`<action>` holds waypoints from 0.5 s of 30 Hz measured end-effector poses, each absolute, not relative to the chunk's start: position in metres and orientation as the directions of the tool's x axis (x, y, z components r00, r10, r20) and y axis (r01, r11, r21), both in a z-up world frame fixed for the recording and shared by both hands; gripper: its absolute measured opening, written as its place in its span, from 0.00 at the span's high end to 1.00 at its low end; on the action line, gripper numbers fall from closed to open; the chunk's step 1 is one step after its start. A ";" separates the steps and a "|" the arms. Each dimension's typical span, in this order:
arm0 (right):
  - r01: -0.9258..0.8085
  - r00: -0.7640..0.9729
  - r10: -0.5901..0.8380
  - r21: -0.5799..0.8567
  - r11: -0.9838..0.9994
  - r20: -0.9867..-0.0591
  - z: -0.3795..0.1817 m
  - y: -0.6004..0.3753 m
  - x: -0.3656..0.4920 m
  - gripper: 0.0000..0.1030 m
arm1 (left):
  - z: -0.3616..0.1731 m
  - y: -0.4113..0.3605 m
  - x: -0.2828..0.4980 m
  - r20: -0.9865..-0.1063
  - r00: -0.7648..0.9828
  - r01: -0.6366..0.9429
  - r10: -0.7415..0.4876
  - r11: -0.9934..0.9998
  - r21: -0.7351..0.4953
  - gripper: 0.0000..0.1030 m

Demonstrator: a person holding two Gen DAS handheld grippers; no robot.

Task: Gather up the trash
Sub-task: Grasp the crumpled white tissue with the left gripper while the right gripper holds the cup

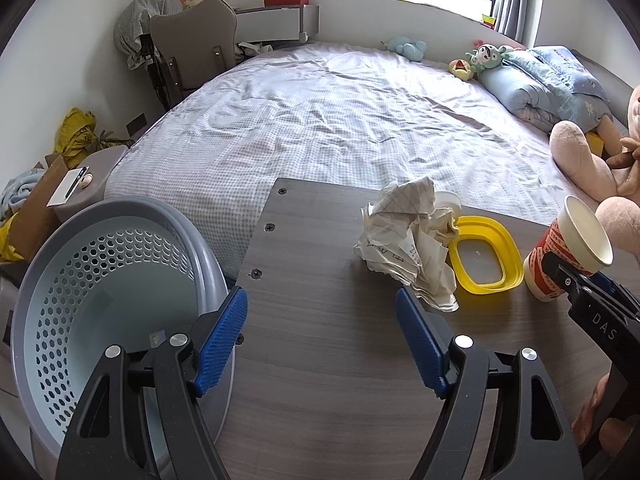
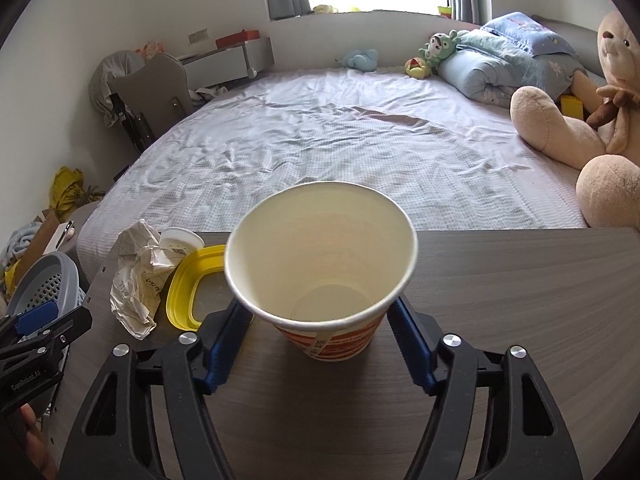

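A red-and-white paper cup (image 2: 326, 276) stands on the dark wood table (image 2: 520, 300), between the blue pads of my right gripper (image 2: 320, 320), which close on its sides. It also shows in the left wrist view (image 1: 568, 252). A crumpled paper ball (image 1: 408, 240) lies mid-table beside a yellow lid (image 1: 486, 260) and a small white cap (image 1: 446, 200). My left gripper (image 1: 320, 328) is open and empty, just short of the paper. A grey perforated trash basket (image 1: 100, 280) stands left of the table.
A bed (image 1: 340, 120) with a checked sheet lies beyond the table. Plush toys (image 2: 580, 120) and a folded blue quilt (image 2: 500, 60) sit at its right. A chair (image 1: 192, 48), boxes and bags stand at the left wall.
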State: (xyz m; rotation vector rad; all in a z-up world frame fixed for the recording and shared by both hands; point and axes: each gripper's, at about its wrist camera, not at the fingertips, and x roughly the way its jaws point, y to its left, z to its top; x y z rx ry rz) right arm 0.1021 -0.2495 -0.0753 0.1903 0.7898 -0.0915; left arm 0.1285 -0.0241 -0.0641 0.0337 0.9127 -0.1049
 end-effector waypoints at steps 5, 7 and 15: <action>0.152 0.709 -0.005 0.145 0.978 -0.705 -0.073 -0.251 0.098 0.41 | -0.063 -0.025 0.128 -0.791 0.606 0.108 -0.083 0.994 -0.021 0.29; 0.151 0.714 0.000 0.153 0.977 -0.700 -0.070 -0.251 0.094 0.41 | -0.062 -0.026 0.127 -0.791 0.606 0.112 -0.086 0.993 -0.023 0.29; 0.160 0.713 0.012 0.179 0.971 -0.701 -0.061 -0.260 0.068 0.41 | -0.066 -0.035 0.134 -0.813 0.568 0.147 -0.129 0.988 -0.054 0.29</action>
